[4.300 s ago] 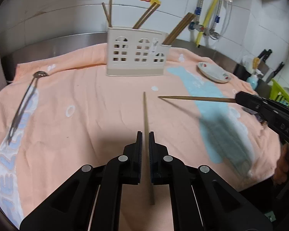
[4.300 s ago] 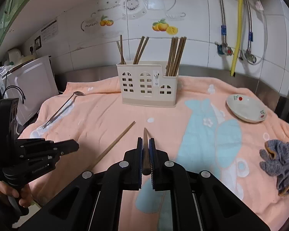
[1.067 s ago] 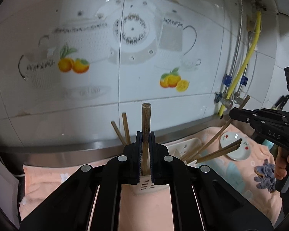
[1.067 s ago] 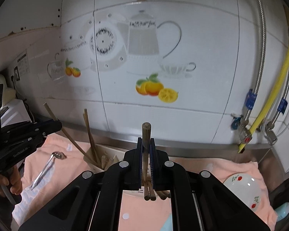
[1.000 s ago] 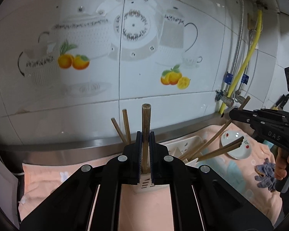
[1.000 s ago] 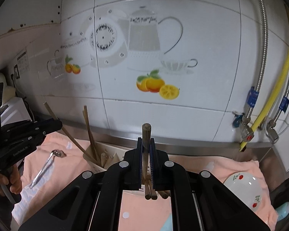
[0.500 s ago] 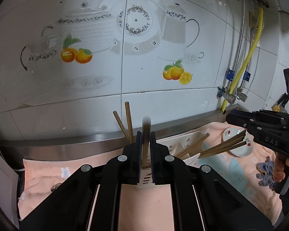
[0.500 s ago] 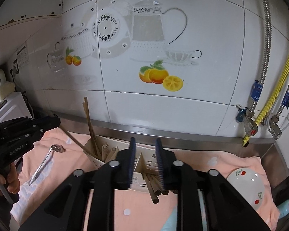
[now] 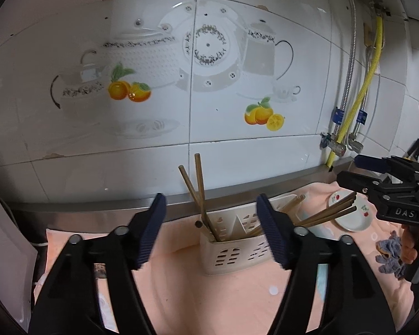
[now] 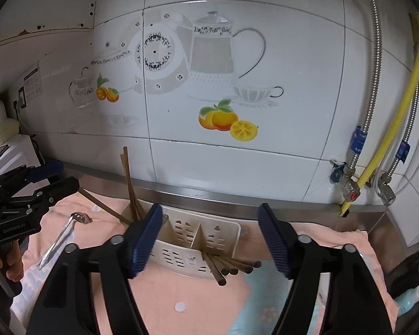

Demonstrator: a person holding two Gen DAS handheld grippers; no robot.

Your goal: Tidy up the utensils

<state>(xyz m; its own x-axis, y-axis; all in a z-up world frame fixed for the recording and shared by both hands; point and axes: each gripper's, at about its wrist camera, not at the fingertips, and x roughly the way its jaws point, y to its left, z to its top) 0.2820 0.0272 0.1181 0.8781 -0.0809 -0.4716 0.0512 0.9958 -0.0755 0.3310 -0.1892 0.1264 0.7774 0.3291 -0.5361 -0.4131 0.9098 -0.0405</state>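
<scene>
**Chopsticks in the holder, both claws letting go**

Chopsticks (image 10: 231, 265) are what we are sorting. In the right wrist view a brown bundle leans out of the right compartment of the cream utensil holder (image 10: 198, 240), low in the centre of the frame. In the left wrist view a pair (image 9: 201, 192) stands nearly upright in the holder's left compartment, just below mid-frame.

We judge them light, stiff and thin: smooth sticks that roll on cloth and pivot if pinched at one end. We would take each near its middle, pads square across it.

The left gripper (image 9: 211, 231) is opening, jaws wide with nothing between them. The right gripper (image 10: 211, 238) is opening too, and holds nothing.

A metal spoon (image 10: 61, 237) lies on the peach towel (image 10: 181, 293) at lower left of the right wrist view. It looks heavier and slicker; we would grip its handle.
</scene>
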